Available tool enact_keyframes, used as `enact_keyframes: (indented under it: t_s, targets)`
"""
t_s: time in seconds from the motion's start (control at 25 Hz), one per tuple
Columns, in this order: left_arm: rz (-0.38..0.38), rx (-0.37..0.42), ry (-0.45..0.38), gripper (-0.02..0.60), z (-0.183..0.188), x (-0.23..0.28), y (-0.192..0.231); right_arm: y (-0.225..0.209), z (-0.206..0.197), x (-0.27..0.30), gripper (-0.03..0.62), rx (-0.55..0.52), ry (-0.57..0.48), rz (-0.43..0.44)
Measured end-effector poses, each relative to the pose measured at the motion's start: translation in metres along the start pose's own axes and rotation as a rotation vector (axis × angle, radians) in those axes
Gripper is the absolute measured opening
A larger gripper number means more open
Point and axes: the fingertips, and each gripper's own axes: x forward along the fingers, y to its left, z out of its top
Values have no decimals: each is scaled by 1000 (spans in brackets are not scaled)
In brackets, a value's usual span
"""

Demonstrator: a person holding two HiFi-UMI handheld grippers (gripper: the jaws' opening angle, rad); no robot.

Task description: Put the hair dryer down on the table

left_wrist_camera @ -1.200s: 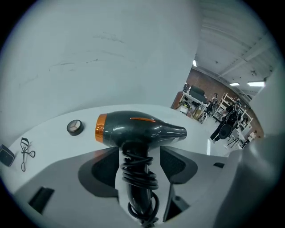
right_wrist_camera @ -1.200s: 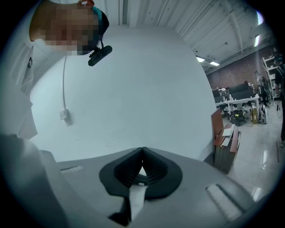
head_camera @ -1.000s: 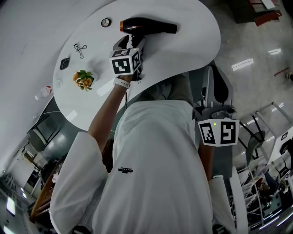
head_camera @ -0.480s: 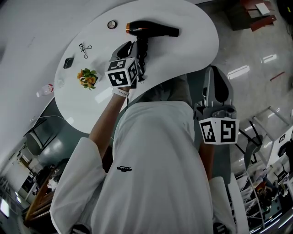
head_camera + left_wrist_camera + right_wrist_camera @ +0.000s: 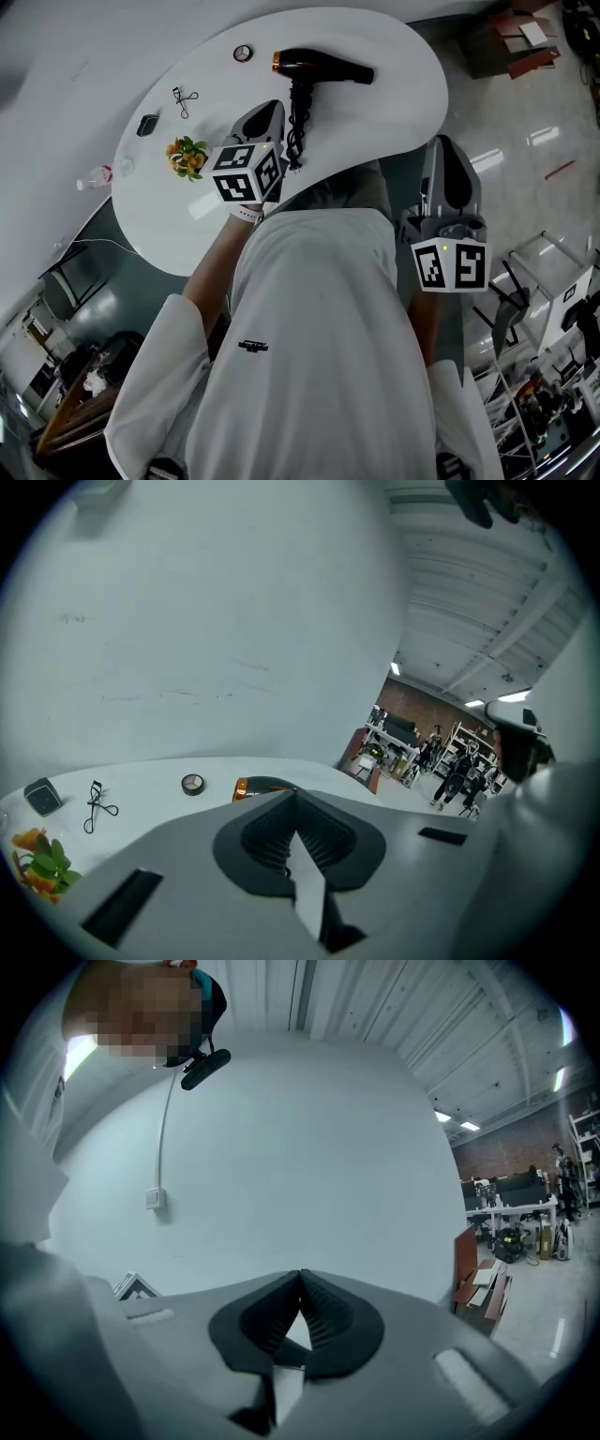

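The black hair dryer (image 5: 323, 67) with an orange rear ring lies on its side on the white table (image 5: 375, 112), its handle and coiled cord pointing toward me. My left gripper (image 5: 267, 120) hangs just short of the handle, jaws shut with nothing between them. In the left gripper view only the dryer's orange end (image 5: 246, 787) peeks over my shut left gripper (image 5: 294, 803). My right gripper (image 5: 448, 192) stays beside my body past the table's edge. In its own view the right gripper (image 5: 300, 1290) is shut and empty, facing a pale wall.
On the table's left part lie a small round tin (image 5: 243, 53), an eyelash curler (image 5: 181, 97), a small dark box (image 5: 146, 124), an orange-and-green plant sprig (image 5: 187, 157) and a clear bottle (image 5: 96, 175). Beyond the table edge is shiny floor with racks (image 5: 534, 375).
The left gripper let go of the dryer's handle, pulled back toward me and closed its jaws. The dryer stays lying on the table. The right gripper held still.
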Motion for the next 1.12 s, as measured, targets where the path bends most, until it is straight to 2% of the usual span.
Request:
enact_keyframes:
  t_s: [0.24, 0.56, 0.8, 1.12]
  targets:
    - [-27, 10, -29, 10, 10, -29, -12, 12, 3, 1, 12, -25, -3, 16]
    - [-43, -3, -113, 9, 33, -65, -16, 24, 10, 1, 11, -51, -21, 37]
    - [-69, 41, -153, 9, 49, -87, -25, 35, 14, 3, 12, -65, -27, 63]
    - [-80, 30, -212, 9, 65, -110, -32, 43, 18, 7, 12, -79, -33, 85]
